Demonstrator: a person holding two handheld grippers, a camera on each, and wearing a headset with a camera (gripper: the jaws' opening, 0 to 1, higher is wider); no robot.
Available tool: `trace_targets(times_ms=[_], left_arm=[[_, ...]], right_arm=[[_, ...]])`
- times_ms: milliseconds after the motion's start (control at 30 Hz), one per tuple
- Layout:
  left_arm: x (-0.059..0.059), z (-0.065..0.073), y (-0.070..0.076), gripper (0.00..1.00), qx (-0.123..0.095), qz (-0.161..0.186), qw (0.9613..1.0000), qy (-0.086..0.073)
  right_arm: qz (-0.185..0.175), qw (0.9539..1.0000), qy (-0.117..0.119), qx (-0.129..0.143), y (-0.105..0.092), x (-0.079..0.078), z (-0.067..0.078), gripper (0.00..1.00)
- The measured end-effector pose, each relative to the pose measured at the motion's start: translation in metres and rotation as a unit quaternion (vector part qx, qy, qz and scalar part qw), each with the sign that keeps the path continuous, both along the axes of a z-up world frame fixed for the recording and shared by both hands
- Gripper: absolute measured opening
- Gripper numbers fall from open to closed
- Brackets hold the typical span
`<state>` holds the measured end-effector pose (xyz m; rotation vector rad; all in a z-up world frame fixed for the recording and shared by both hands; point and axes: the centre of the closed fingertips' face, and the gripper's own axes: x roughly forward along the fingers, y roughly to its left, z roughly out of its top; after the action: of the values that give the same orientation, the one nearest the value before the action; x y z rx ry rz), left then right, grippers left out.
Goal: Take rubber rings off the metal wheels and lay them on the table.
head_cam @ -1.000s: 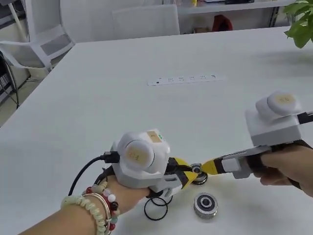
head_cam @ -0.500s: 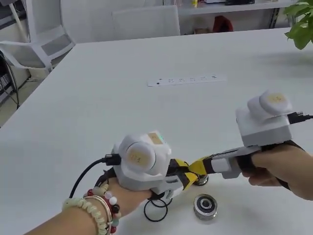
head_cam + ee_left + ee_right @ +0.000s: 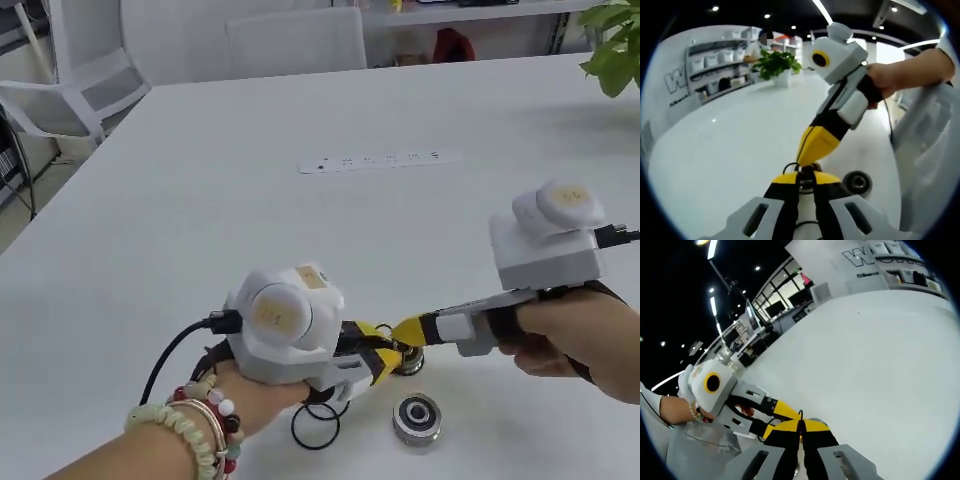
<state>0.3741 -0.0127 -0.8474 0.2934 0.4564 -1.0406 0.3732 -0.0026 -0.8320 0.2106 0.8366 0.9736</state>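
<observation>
A small metal wheel (image 3: 410, 364) sits between the yellow tips of both grippers, low on the white table (image 3: 300, 230). My left gripper (image 3: 385, 358) (image 3: 806, 176) comes in from the left and is shut on this wheel. My right gripper (image 3: 405, 333) (image 3: 801, 426) meets it tip to tip from the right, shut on a thin black rubber ring (image 3: 788, 166) (image 3: 800, 414) that loops up off the wheel. A second metal wheel (image 3: 417, 418) (image 3: 858, 183) lies flat nearby. A loose black ring (image 3: 316, 426) lies under my left hand.
A white power strip (image 3: 380, 161) lies across the table's middle. A green plant (image 3: 615, 50) stands at the far right corner. White chairs (image 3: 90, 90) stand beyond the far left edge. A black cable (image 3: 175, 350) runs from the left gripper.
My right gripper has shifted slightly left, closer to the left one, and its hand sits a little lower. The left gripper and both wheels have stayed put.
</observation>
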Motion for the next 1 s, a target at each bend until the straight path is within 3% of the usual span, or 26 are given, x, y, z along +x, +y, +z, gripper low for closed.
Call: trace_targets(times_ms=[333,533,833,1000], left_arm=[[-0.001,0.010,-0.001,0.18,0.003,-0.005,1.0000,-0.001],[-0.002,0.023,-0.003,0.26,0.005,-0.015,0.9997,-0.020],[0.008,0.060,0.003,0.35,-0.022,-0.005,0.9986,-0.048],[0.010,0.077,0.008,0.38,-0.040,0.004,0.9980,-0.049]], right_arm=[[-0.016,0.9999,0.001,-0.002,-0.005,0.003,0.002,0.00],[-0.030,0.9995,-0.003,0.006,-0.010,0.008,0.008,0.00],[-0.037,0.9990,-0.013,0.022,-0.011,0.012,0.020,0.00],[-0.023,0.9990,-0.027,0.025,-0.007,0.009,0.029,0.00]])
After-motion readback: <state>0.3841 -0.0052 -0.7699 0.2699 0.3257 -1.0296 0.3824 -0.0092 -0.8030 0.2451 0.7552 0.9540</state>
